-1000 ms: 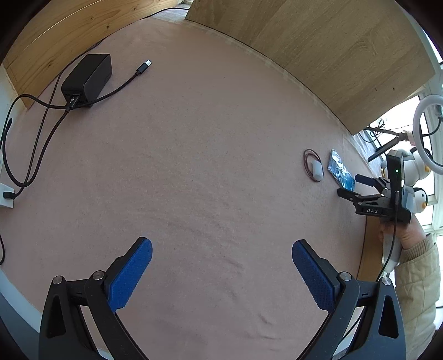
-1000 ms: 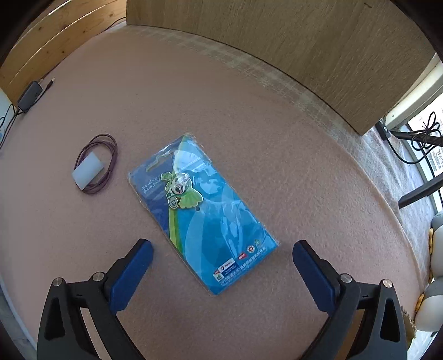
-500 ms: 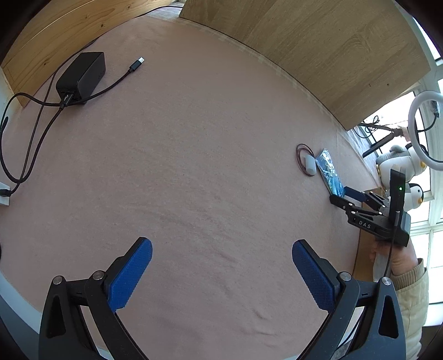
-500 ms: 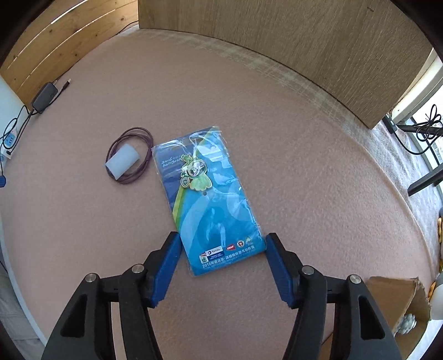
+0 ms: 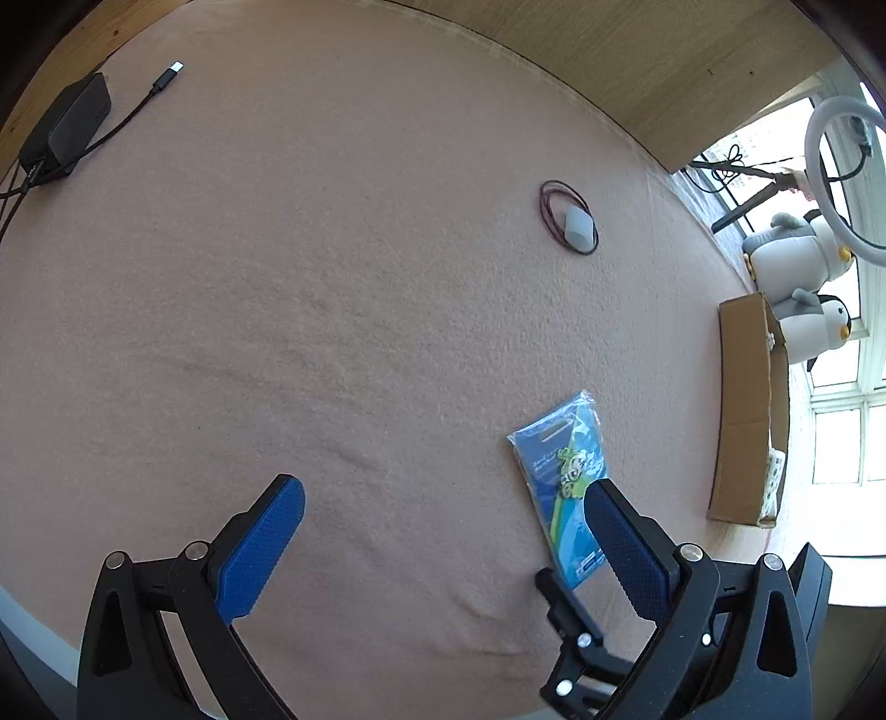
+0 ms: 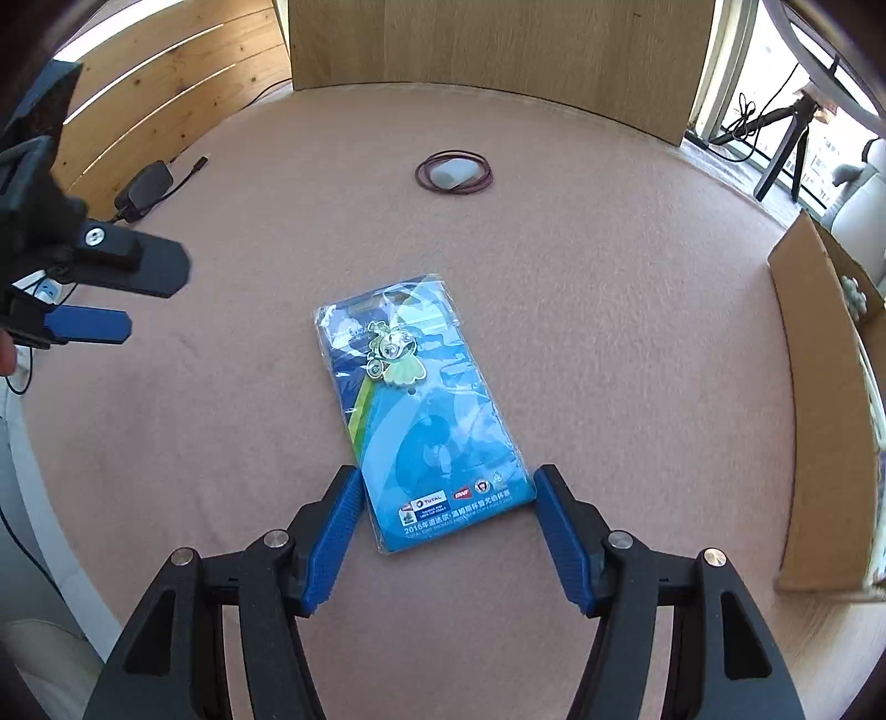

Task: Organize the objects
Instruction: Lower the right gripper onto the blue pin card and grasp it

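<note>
A blue plastic-wrapped packet [image 6: 421, 399] with a green charm lies flat on the pink mat [image 6: 609, 332]. My right gripper [image 6: 446, 487] straddles its near end, one blue pad against each long edge; the jaws are opening slightly with the packet between them. In the left wrist view the packet [image 5: 559, 459] lies just beyond my left gripper's right finger, and a black finger of the right gripper [image 5: 565, 609] shows below it. My left gripper [image 5: 443, 490] is open and holds nothing; it hovers at the left [image 6: 158, 299] in the right wrist view. A dark red cord coil around a white piece [image 6: 454, 173] lies farther back.
An open cardboard box [image 6: 814, 399] stands at the mat's right edge, with plush penguins [image 5: 797, 255] behind it. A black charger [image 5: 69, 124] with its cable lies at the far left. Wooden panels [image 6: 498, 44] border the back. A tripod [image 6: 786, 138] stands by the window.
The right gripper narrowed from wide open onto the packet's edges, then brought it away from the cord coil toward the left gripper. The left gripper shifted closer and stayed open.
</note>
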The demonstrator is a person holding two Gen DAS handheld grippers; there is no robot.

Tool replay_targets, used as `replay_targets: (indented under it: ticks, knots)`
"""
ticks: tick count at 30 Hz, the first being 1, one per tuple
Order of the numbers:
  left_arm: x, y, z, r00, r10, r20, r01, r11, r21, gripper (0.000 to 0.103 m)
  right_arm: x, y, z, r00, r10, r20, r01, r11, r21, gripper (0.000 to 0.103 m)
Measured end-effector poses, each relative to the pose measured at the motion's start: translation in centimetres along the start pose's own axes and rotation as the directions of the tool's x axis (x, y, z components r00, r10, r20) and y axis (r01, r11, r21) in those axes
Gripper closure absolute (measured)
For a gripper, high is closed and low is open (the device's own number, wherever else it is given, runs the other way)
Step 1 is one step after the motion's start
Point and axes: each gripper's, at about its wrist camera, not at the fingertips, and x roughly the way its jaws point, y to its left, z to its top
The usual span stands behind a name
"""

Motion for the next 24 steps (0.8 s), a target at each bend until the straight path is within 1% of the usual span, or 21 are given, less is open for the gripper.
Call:
replay_targets:
  ticks: [1,2,3,4,5,6,9,10,11,13,14,15,19,24]
  knots:
    - [0.7,-0.5,-0.2,1.0,0.002,-0.013,-0.002,1.0,0.01,0.001,-0.3,1.0,-0.7,1.0,0.017,0.005,-0.017,1.0,-0.006,0.035]
    - [1.2,-0.9,-0.3,1.0,0.007,-0.022,-0.007,1.0,0.019,0.001,-0.4,2.1,-1.6,1.0,0.03,0.004,-0.029,0.999,-0.032,0.027]
    - [1.5,-1.4,-0.5,1.0,0.01,-0.027,-0.01,1.0,0.028,0.001,-0.5,3.1,-2.2,1.0,0.026,0.005,-0.026,0.997,-0.07,0.025]
    - [1.8,-1.8,-0.7,0.999,0.011,-0.033,-0.01,0.999,0.036,0.001,-0.6,4.0,-2.8,1.0,0.009,0.014,-0.007,0.994,-0.111,0.024]
    - [1.9,-2.1,-0.9,0.999,0.011,-0.038,-0.009,0.999,0.041,0.001,-0.8,4.4,-3.2,0.999,0.013,0.037,-0.008,0.99,-0.138,0.024]
    - [2.1,-2.4,-1.0,0.999,0.012,-0.04,-0.011,0.999,0.044,0.001,-1.0,4.4,-3.7,0.999,0.03,0.042,-0.023,0.988,-0.153,0.024]
    - [2.7,-3.5,-0.9,0.999,0.005,-0.04,-0.003,0.999,0.055,0.001,-1.4,3.4,-4.2,0.996,0.062,0.067,-0.053,0.991,-0.126,0.025]
    - [3.0,-4.0,-0.7,0.999,0.011,-0.043,-0.008,0.998,0.058,0.001,-1.3,3.1,-4.2,0.995,0.068,0.078,-0.059,0.991,-0.119,0.026]
    - [3.3,-4.5,-0.6,0.999,0.014,-0.044,-0.011,0.998,0.064,0.001,-1.3,3.0,-4.1,0.994,0.064,0.088,-0.053,0.991,-0.124,0.03]
    - [3.9,-5.6,-0.4,0.999,0.022,-0.046,-0.018,0.996,0.086,0.001,-1.0,3.4,-3.9,0.993,0.047,0.106,-0.031,0.989,-0.147,0.036]
    - [4.3,-6.1,-0.3,0.998,0.028,-0.047,-0.023,0.995,0.096,0.001,-1.0,3.5,-3.9,0.992,0.051,0.117,-0.033,0.988,-0.148,0.041]
    - [4.5,-6.6,-0.2,0.998,0.037,-0.047,-0.032,0.994,0.104,0.001,-1.1,3.5,-4.1,0.99,0.051,0.132,-0.032,0.989,-0.146,0.043]
    - [5.2,-8.2,-0.1,0.997,0.072,-0.034,-0.067,0.989,0.131,0.001,-1.1,4.0,-4.4,0.983,0.044,0.176,-0.022,0.992,-0.123,0.048]
    - [6.1,-10.3,-0.8,0.985,0.171,-0.001,-0.167,0.964,0.205,0.004,-1.1,4.2,-4.8,0.978,0.038,0.207,-0.014,0.993,-0.117,0.05]
